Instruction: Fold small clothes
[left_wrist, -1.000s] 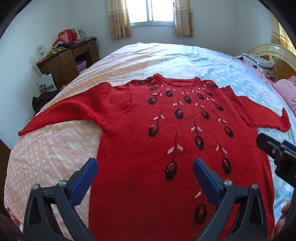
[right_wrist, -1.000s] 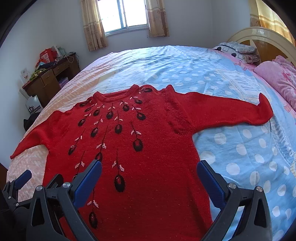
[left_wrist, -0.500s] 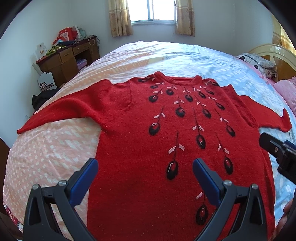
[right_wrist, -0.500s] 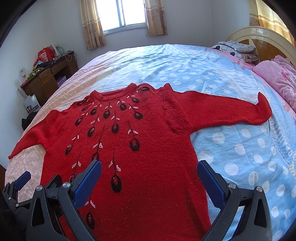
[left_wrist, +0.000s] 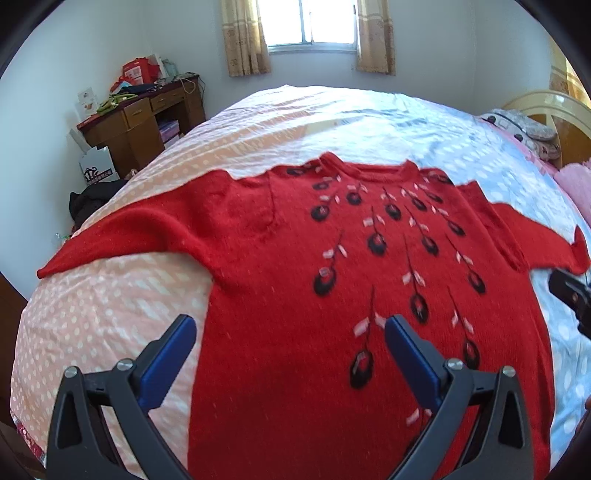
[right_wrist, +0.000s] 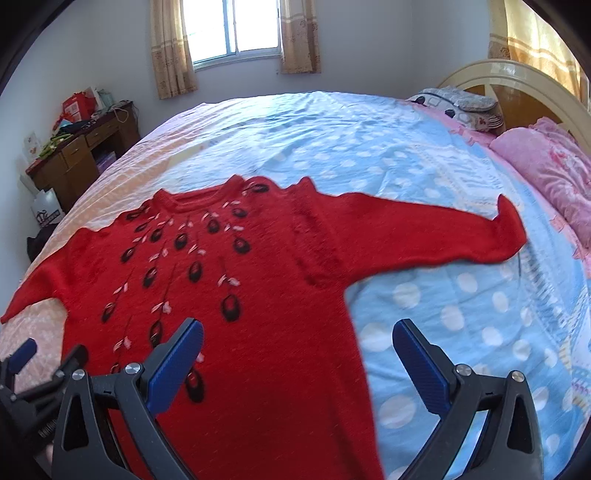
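Red knit sweater (left_wrist: 295, 280) lies flat, front up, on the bed (left_wrist: 110, 295), both sleeves spread out, neck at 12 o'clock, hem toward the cameras. Black and pink bud pattern fans down from the collar.

Left view, L to R: wood table (left_wrist: 144, 122) at 10 o'clock w/ clutter on top and a white bag (left_wrist: 96, 166) at its foot. L sleeve reaches out to 9 o'clock over the peach dotted part of the sheet. Left tongs (left_wrist: 290, 341) are spread wide and hold nothing; the L blue pad (left_wrist: 168, 360) sits over the sheet just beside the sweater's edge, the other over the red body. They look to be above the cloth; contact can't be told. Window (left_wrist: 312, 22) w/ curtains at 12. A bit of the other tool shows at 3 o'clock.

Right view, L to R: sweater body fills the left half, R sleeve runs to 3 o'clock across the blue dotted sheet. Right tongs (right_wrist: 297, 345) also gape wide, nothing gripped; one pad over the red knit, the other over blue sheet. Pink pillow (right_wrist: 550, 177) and headboard (right_wrist: 517, 81) at 2 o'clock.
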